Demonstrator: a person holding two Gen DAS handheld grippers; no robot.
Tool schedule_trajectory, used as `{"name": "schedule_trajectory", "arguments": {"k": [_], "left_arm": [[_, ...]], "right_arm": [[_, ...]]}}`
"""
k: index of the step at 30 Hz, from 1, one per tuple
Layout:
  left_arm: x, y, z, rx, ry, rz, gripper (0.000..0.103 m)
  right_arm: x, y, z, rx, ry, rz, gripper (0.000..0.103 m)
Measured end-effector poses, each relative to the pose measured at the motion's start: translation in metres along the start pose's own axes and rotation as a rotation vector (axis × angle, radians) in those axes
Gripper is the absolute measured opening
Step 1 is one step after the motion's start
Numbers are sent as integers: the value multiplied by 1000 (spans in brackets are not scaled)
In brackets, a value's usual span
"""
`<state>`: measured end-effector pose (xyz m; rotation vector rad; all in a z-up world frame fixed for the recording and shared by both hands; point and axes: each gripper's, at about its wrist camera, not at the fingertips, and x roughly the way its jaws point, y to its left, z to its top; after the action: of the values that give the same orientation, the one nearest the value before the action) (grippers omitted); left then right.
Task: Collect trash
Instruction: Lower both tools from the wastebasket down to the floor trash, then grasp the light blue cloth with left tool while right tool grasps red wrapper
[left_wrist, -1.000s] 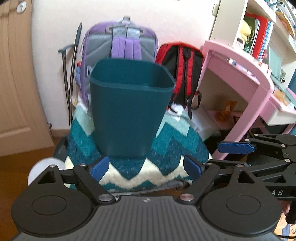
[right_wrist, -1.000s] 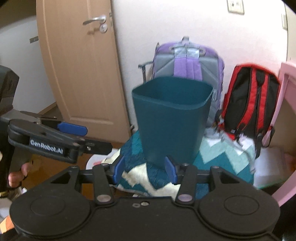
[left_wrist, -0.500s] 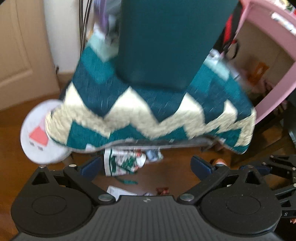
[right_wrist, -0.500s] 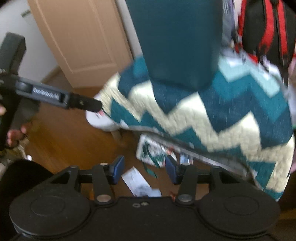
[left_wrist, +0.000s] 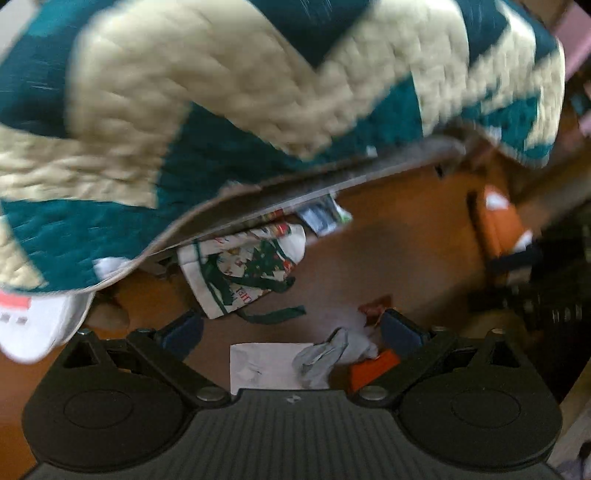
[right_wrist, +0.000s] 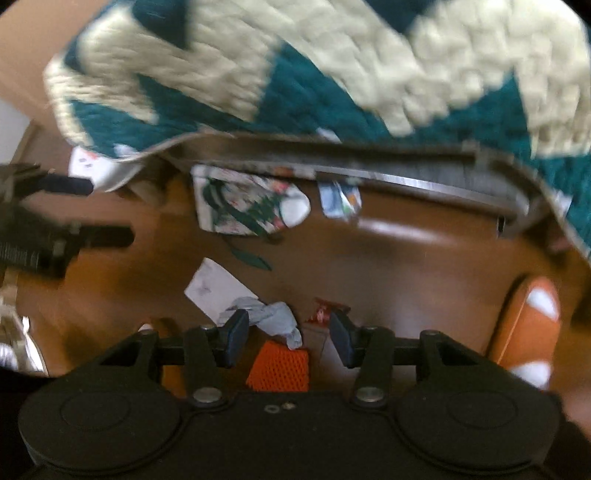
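Both grippers point down at trash on the brown wooden floor. My left gripper (left_wrist: 291, 328) is open above a white paper slip (left_wrist: 266, 363), a crumpled grey tissue (left_wrist: 321, 354), a red wrapper (left_wrist: 375, 308) and an orange mesh piece (left_wrist: 373, 367). My right gripper (right_wrist: 289, 332) is open too, its fingers either side of the grey tissue (right_wrist: 269, 314) and orange mesh piece (right_wrist: 279, 365), not touching them. The paper slip (right_wrist: 214, 288) and red wrapper (right_wrist: 325, 310) lie close by. The teal bin is out of view.
A teal and cream zigzag quilt (left_wrist: 221, 92) overhangs a seat edge above the trash. Under it lie a printed bag (left_wrist: 243, 269) and a small packet (left_wrist: 321, 216). An orange slipper (right_wrist: 532, 317) is at the right, a white disc (left_wrist: 33, 325) at the left.
Both grippers dropped and tipped down from facing the teal bin on the quilt to facing the floor. The bin left the view and the trash came close. The left jaws stand wider.
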<state>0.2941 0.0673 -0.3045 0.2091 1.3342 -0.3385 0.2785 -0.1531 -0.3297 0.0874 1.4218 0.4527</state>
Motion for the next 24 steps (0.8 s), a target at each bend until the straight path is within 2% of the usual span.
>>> {"name": "schedule_trajectory", "arguments": {"k": [4, 10, 18, 24], "left_arm": [[45, -12, -6, 104, 46, -48, 103], [109, -31, -29, 208, 126, -98, 103], [171, -50, -45, 288, 155, -107, 102], [204, -65, -54, 356, 166, -125, 102]], "right_arm": [[44, -16, 11, 95, 63, 19, 48], [102, -33, 17, 182, 153, 13, 48], [168, -52, 14, 304, 236, -8, 48], [200, -56, 13, 322, 282, -15, 48]]}}
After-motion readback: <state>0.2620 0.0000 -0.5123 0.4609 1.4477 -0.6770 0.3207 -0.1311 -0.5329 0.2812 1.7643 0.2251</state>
